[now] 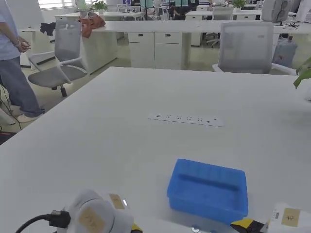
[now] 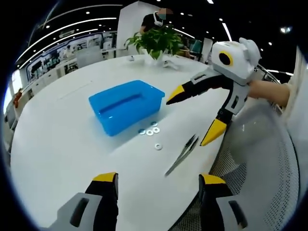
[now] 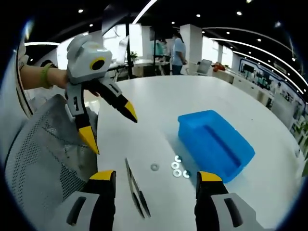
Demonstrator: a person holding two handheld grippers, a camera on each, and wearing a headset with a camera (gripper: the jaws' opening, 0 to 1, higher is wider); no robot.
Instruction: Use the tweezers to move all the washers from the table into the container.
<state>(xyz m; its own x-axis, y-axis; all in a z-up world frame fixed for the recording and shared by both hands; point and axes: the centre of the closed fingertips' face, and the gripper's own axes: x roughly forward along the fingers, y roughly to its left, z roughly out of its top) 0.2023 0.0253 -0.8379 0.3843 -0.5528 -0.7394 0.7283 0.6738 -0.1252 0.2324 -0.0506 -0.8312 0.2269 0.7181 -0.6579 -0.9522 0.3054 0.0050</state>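
**Left gripper** (image 2: pixel 159 185): yellow-tipped jaws spread wide, nothing between them, held over the near edge of the table (image 2: pixel 62 139).

**Right gripper** (image 3: pixel 154 183): jaws likewise wide apart and unloaded. It faces the left gripper across the work, each showing in the other's view with black jaws splayed.

**Tweezers** (image 2: pixel 182 155): metal, lying flat on the table between the two grippers, touched by neither.

**Washers** (image 2: pixel 150 131): small metal rings on the tabletop. A tight cluster lies just beside the container's near wall, with one more ring set slightly apart toward the tweezers.

**Container** (image 2: pixel 127 103): blue rectangular plastic bin, upright. No washers can be seen in the part of its interior that shows.

**Power strip** (image 1: pixel 186 119): white, set into the table well beyond the container.

**Potted plant** (image 2: pixel 156 41): green, at the table's far end.

**Person** (image 1: pixel 12 63): standing off the table's left side near a grey office chair (image 1: pixel 60 63).
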